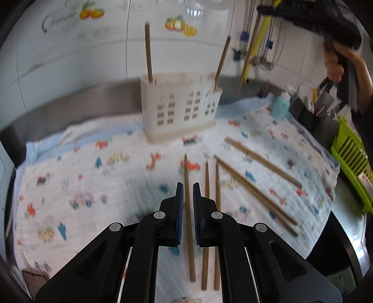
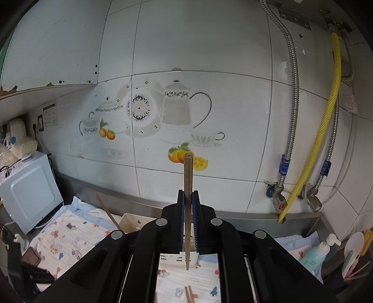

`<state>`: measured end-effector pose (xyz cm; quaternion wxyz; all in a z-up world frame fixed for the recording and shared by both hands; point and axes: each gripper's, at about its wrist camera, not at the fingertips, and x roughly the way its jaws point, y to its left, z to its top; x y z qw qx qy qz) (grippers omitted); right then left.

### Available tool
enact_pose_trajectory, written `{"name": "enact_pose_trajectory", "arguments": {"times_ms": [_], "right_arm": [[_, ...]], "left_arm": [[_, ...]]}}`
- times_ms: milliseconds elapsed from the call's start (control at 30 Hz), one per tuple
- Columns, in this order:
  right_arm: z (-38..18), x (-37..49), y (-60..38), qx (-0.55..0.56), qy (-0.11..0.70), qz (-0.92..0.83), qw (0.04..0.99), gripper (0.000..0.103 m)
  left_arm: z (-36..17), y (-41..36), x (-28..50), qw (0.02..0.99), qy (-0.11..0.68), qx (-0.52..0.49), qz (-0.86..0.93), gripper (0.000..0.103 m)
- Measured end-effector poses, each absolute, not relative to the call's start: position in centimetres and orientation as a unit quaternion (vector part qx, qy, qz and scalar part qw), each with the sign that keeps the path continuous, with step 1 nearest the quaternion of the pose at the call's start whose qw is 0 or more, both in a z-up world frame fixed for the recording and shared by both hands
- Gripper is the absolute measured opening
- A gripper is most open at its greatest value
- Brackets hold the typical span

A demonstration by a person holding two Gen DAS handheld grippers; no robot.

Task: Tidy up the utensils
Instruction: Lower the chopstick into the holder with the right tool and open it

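A white plastic utensil holder (image 1: 179, 107) stands on a patterned cloth and holds two upright brown chopsticks (image 1: 148, 52). Several more chopsticks (image 1: 258, 193) lie loose on the cloth. My left gripper (image 1: 188, 186) is low over the cloth with its jaws narrowly apart on either side of one lying chopstick (image 1: 187, 184), not clamped on it. My right gripper (image 2: 188, 193) is shut on an upright chopstick (image 2: 188, 177), held above the holder (image 2: 130, 221). The right gripper also shows at the top right of the left wrist view (image 1: 326, 21).
A tiled wall with metal and yellow hoses (image 2: 326, 139) is behind. A teal bottle (image 1: 281, 106), a dark utensil rack (image 1: 312, 111) and a green drainer (image 1: 352, 153) stand on the right. A white appliance (image 2: 25, 191) stands on the left.
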<state>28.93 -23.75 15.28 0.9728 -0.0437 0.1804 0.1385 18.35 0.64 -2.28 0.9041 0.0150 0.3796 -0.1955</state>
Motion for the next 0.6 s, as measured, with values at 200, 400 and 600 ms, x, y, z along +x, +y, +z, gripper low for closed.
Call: {"name": "enact_pose_trajectory", "arguments": {"times_ms": [200,400,600], "right_arm": [[15.7,29.9,-23.5,-0.044,0.173,0.137,0.974,0.007],[16.5,31.5,-23.0,-0.038,0.156,0.137,0.977,0.007],[15.9,33.4,-22.3,-0.036,0.149,0.136,0.979,0.007]], "left_arm": [[-6.7,0.8,17.3,0.881,0.429,0.008,-0.202,0.009],[-9.2,1.0,16.9,0.870,0.452,0.000,-0.198,0.009],[-10.3,0.9,17.2,0.866,0.461,0.001,-0.192,0.009]]}}
